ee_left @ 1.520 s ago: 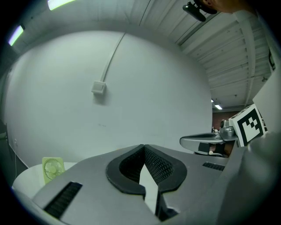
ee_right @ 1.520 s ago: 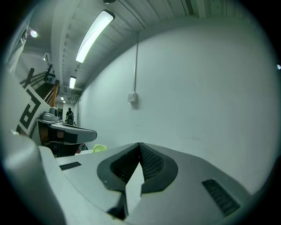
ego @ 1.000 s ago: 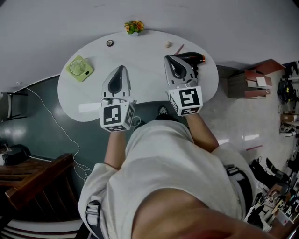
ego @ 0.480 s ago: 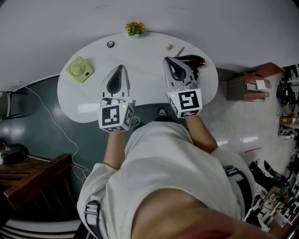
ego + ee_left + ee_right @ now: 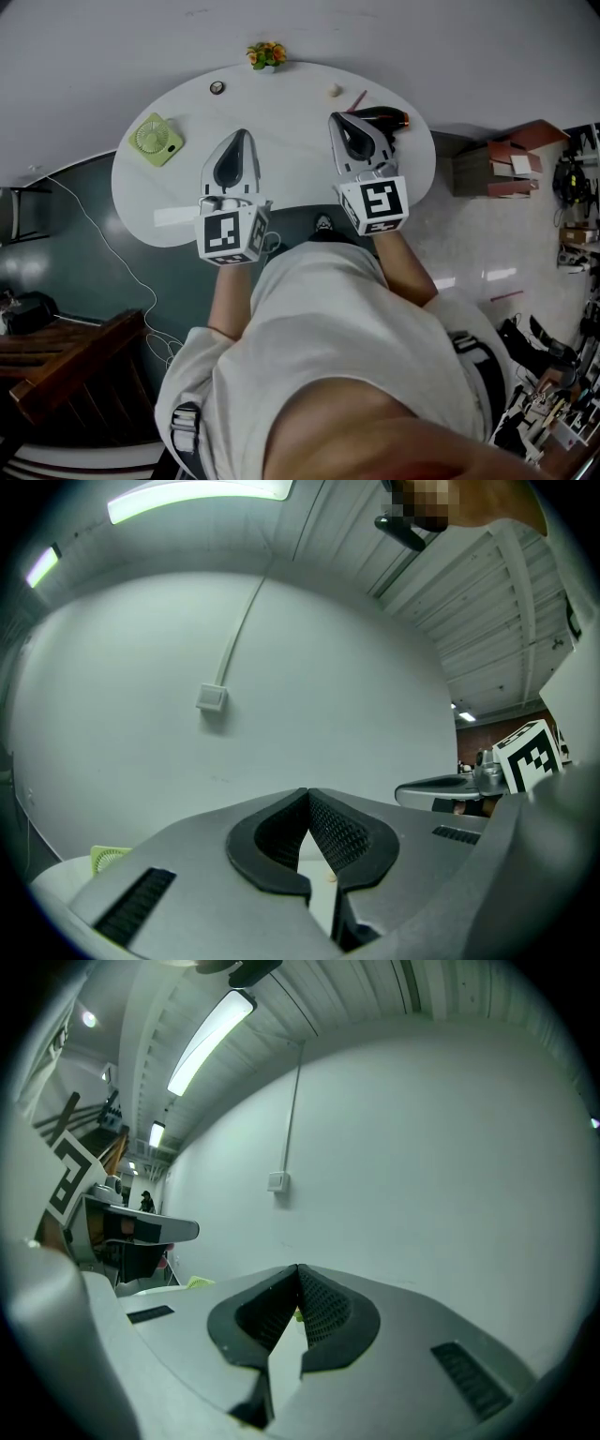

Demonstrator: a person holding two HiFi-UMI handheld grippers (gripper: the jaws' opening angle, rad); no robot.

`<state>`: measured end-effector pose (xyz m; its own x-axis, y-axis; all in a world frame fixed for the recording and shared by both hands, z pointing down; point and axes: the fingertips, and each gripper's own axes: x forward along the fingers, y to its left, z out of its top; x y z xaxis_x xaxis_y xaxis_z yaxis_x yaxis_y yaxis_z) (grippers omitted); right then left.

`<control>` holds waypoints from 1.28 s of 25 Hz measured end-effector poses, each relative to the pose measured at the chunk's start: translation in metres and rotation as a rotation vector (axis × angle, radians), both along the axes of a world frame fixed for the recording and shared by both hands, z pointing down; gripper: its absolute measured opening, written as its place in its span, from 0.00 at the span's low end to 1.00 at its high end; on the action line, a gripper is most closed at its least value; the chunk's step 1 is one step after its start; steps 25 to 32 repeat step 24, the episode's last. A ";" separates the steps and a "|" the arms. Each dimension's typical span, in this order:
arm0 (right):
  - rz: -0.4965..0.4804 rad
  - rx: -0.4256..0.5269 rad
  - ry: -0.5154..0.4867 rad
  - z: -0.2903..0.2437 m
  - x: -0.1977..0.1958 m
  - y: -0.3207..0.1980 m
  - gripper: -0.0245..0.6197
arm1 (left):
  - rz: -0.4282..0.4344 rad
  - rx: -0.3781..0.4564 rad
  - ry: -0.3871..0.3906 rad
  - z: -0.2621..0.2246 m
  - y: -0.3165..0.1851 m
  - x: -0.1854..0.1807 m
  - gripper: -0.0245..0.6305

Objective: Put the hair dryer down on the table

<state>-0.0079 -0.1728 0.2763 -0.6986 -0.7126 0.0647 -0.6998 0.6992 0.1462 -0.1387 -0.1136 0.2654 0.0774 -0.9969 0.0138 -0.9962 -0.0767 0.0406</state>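
A black hair dryer (image 5: pixel 386 117) with an orange nozzle end lies on the white table (image 5: pixel 291 112) at its right side, partly hidden behind my right gripper. My right gripper (image 5: pixel 341 120) hovers over the table just left of the dryer, shut and empty; its jaw tips meet in the right gripper view (image 5: pixel 298 1269). My left gripper (image 5: pixel 243 136) is held over the middle of the table, also shut with nothing in it, its tips touching in the left gripper view (image 5: pixel 307 792). Both point toward the white wall.
A green handheld fan (image 5: pixel 155 138) lies on the table's left part. At the far edge stand a small flower pot (image 5: pixel 265 53), a small round dark object (image 5: pixel 217 87), a small pale object (image 5: pixel 333 90) and a red stick (image 5: pixel 357 98). Cardboard boxes (image 5: pixel 497 159) sit on the floor at right.
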 end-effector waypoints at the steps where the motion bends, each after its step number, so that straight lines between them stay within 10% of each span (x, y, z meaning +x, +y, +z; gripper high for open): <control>1: -0.001 -0.002 0.001 0.001 0.000 0.000 0.04 | 0.001 -0.001 -0.001 0.001 0.000 0.000 0.07; 32: 0.018 0.004 0.022 0.003 0.010 0.006 0.04 | 0.032 -0.015 -0.003 0.007 0.003 0.012 0.07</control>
